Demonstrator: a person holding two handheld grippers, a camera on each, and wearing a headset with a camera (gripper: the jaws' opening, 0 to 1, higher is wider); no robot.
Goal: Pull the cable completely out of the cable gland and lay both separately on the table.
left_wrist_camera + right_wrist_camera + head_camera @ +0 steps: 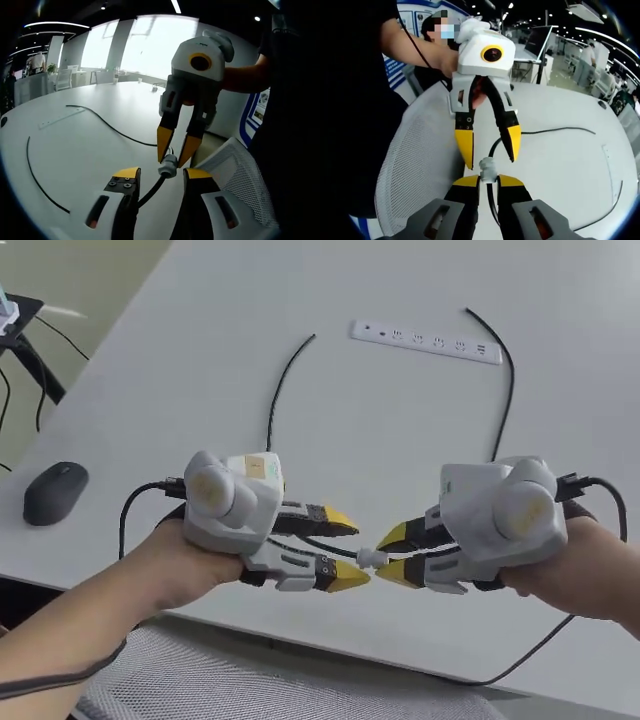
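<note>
A small white cable gland (371, 559) hangs in the air over the table's near edge, between both grippers. My right gripper (381, 554) is shut on the gland (488, 167), which sits at its yellow jaw tips. A thin black cable (280, 390) runs from the table through the gland, and a short piece continues between my right jaws. My left gripper (358, 552) faces the right one with its jaws open on either side of the cable (150, 192), just behind the gland (168, 166). Neither left jaw touches the cable.
A white power strip (425, 342) with its own black cord (510, 370) lies at the far side of the white table (380, 430). A dark mouse (55, 492) sits at the left edge. A mesh chair (250, 680) stands below the near edge.
</note>
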